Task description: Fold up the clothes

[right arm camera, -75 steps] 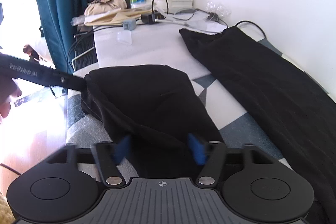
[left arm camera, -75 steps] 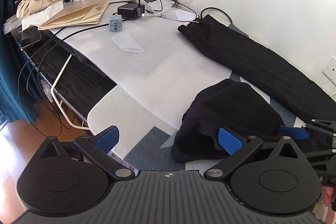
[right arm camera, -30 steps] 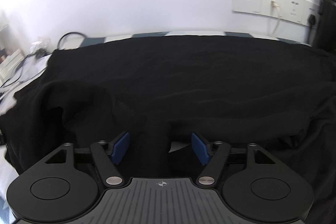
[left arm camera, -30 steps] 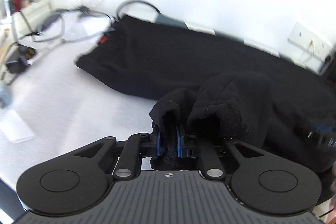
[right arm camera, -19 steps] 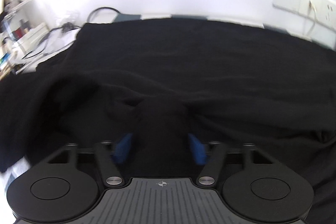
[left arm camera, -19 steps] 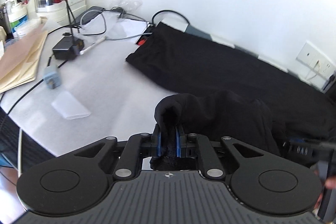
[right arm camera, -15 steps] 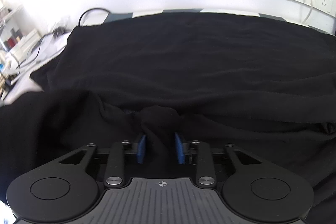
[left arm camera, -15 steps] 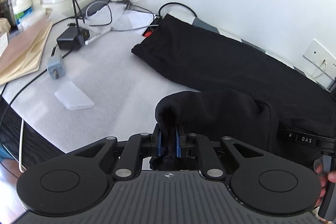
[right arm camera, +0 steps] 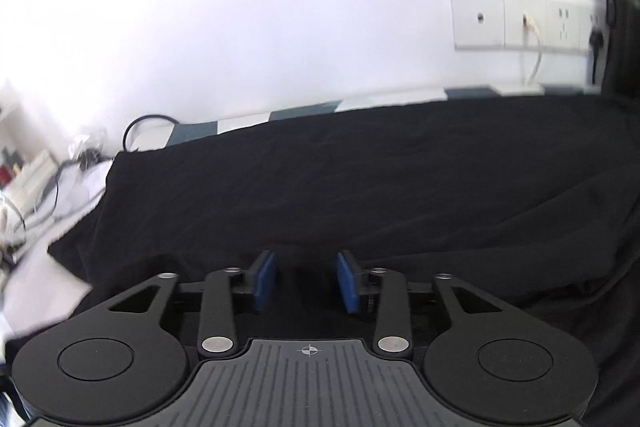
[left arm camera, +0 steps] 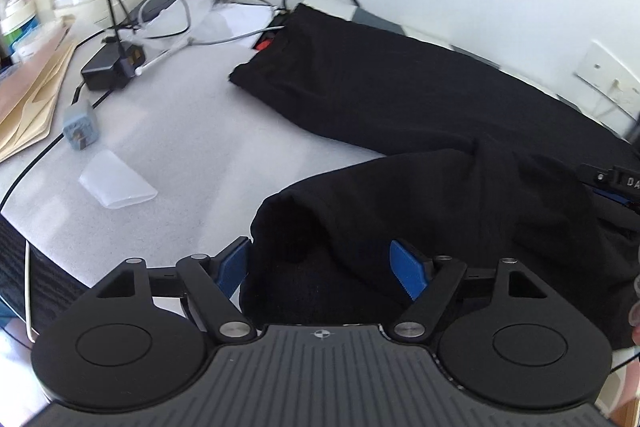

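A long black garment (left arm camera: 400,99) lies flat on the white table cover (left arm camera: 192,155), along the wall. One end of it is folded back over itself into a loose hump (left arm camera: 440,195). My left gripper (left arm camera: 320,255) stands over the near edge of that hump. Its jaws are opening wide; cloth lies between the blue pads (left arm camera: 404,267), which do not press on it. In the right wrist view the garment (right arm camera: 360,167) fills the middle. My right gripper (right arm camera: 306,267) hovers just above it, jaws opening, with no fold caught between its pads (right arm camera: 266,279).
At the left lie a black charger (left arm camera: 106,65) with tangled cables, a grey-blue plug (left arm camera: 80,125), a clear plastic piece (left arm camera: 116,181) and brown envelopes (left arm camera: 32,99). The table's dark edge (left arm camera: 24,267) is near left. Wall sockets (right arm camera: 520,19) sit behind the garment.
My left gripper was shut on a pinch of black cloth and has let it go; the fold now rests on the garment. My right jaws narrowed, then parted, and lifted slightly.
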A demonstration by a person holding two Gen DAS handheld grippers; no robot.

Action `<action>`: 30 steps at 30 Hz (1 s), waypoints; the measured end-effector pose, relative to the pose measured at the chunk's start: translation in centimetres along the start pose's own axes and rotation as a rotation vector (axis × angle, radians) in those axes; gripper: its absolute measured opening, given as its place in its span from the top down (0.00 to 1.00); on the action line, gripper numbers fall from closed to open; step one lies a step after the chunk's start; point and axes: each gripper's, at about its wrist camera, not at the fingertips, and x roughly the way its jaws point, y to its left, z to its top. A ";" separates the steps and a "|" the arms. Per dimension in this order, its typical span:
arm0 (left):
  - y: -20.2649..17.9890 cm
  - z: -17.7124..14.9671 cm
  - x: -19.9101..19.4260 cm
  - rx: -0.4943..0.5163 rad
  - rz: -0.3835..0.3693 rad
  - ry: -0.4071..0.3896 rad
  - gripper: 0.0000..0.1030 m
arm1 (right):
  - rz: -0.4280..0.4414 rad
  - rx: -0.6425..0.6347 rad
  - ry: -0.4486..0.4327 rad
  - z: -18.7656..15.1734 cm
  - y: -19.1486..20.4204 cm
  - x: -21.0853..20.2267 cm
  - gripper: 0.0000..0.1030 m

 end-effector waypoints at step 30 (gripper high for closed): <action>-4.8 7.6 -1.4 0.078 -0.093 -0.334 0.96 | -0.385 0.317 0.035 -9.2 -11.6 -11.0 0.43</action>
